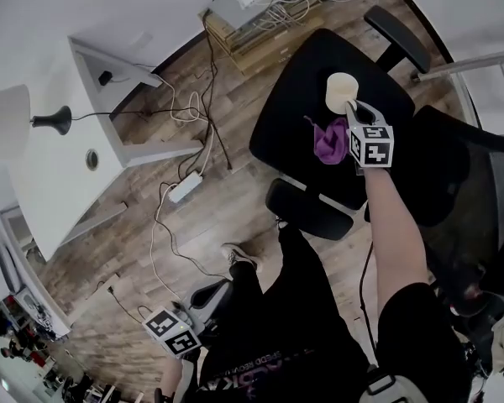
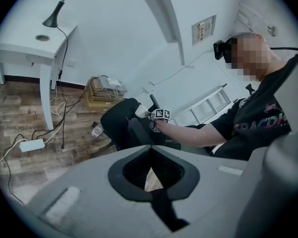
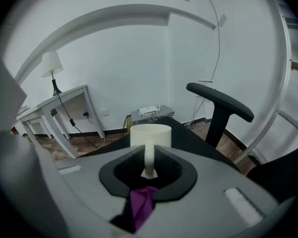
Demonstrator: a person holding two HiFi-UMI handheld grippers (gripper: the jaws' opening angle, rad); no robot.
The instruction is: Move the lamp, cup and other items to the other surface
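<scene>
Cup (image 3: pixel 150 134) handle — inside right claw (image 3: pixel 149 158)

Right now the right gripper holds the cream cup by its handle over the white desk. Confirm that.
Wrong on the surface only. The right gripper holds the cream cup by its handle over the black chair seat, not the white desk. The head view shows it.

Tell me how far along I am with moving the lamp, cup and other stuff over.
Looks done: the purple cloth lies on the black chair seat. In hand: the right gripper is clamped on the handle of the cup at that seat. Left: the lamp stands on the white desk; the left gripper is empty. This assumes the chair is the destination.
</scene>
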